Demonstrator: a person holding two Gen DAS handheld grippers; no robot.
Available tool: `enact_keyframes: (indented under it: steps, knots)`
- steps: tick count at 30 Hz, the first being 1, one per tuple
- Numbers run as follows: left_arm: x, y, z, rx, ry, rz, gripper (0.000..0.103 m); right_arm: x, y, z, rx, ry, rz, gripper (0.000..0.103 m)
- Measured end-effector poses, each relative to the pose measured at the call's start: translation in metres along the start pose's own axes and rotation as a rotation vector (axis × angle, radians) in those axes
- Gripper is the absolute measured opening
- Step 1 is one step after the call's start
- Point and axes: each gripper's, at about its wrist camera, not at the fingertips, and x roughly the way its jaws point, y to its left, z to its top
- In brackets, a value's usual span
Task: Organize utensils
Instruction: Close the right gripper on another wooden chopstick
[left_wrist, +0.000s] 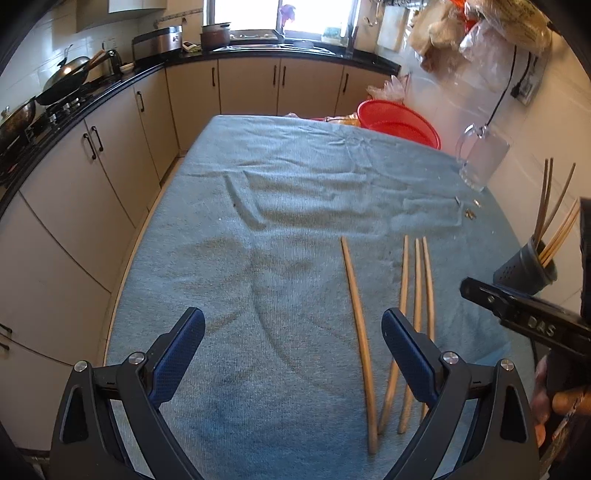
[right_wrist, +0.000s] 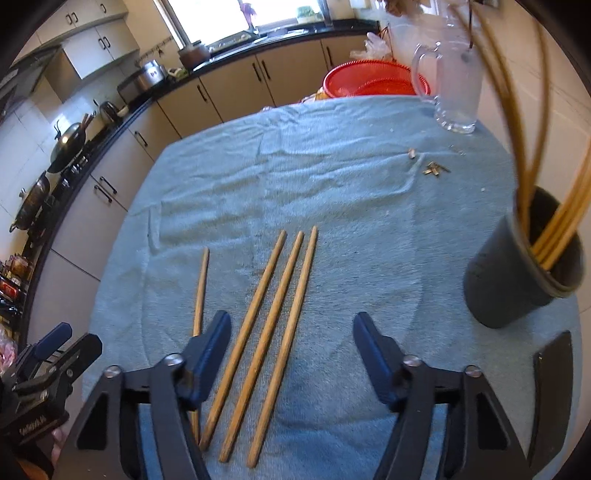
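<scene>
- Kitchen scene: blue towel (right_wrist: 332, 177) covers the counter; cabinets and a stove with a wok run along upper left of both views.
- Four loose chopsticks (right_wrist: 271, 325) lie on the towel, lower centre: three close together, one apart to their left.
- Dark holder (right_wrist: 517, 273) at right edge, more chopsticks standing in it.
- Glass pitcher (right_wrist: 456, 85) and red basket (right_wrist: 369, 77) at upper right.
- Right hand-held gripper (right_wrist: 291, 354): jaws apart, straddling the three grouped sticks, not pressing them.
- Left hand-held gripper (left_wrist: 293, 350): jaws wide, the single stick between them, no contact.
</scene>
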Motion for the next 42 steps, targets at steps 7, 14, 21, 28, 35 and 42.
enact_keyframes:
  steps: [7,14,21,28,35,42]
  knots:
    - [0.029,-0.007,0.008,0.053,0.071,-0.03,0.06,0.036,0.005,0.01,-0.015,0.07,-0.013,0.04]
    - [0.06,-0.019,0.018,0.091,0.143,-0.085,0.027,0.062,0.005,0.021,-0.025,0.119,-0.036,0.026]
    - [0.087,-0.033,0.03,0.092,0.189,-0.117,0.026,0.079,-0.003,0.031,-0.014,0.152,-0.051,0.015]
    - [0.111,-0.046,0.037,0.098,0.245,-0.106,0.026,0.082,-0.008,0.038,-0.026,0.167,-0.054,0.011]
    - [0.127,-0.055,0.045,0.106,0.25,-0.067,0.026,0.085,-0.013,0.045,-0.035,0.186,-0.043,0.009]
    - [0.129,-0.056,0.045,0.111,0.242,-0.05,0.007,0.076,-0.023,0.042,-0.004,0.174,0.015,0.007]
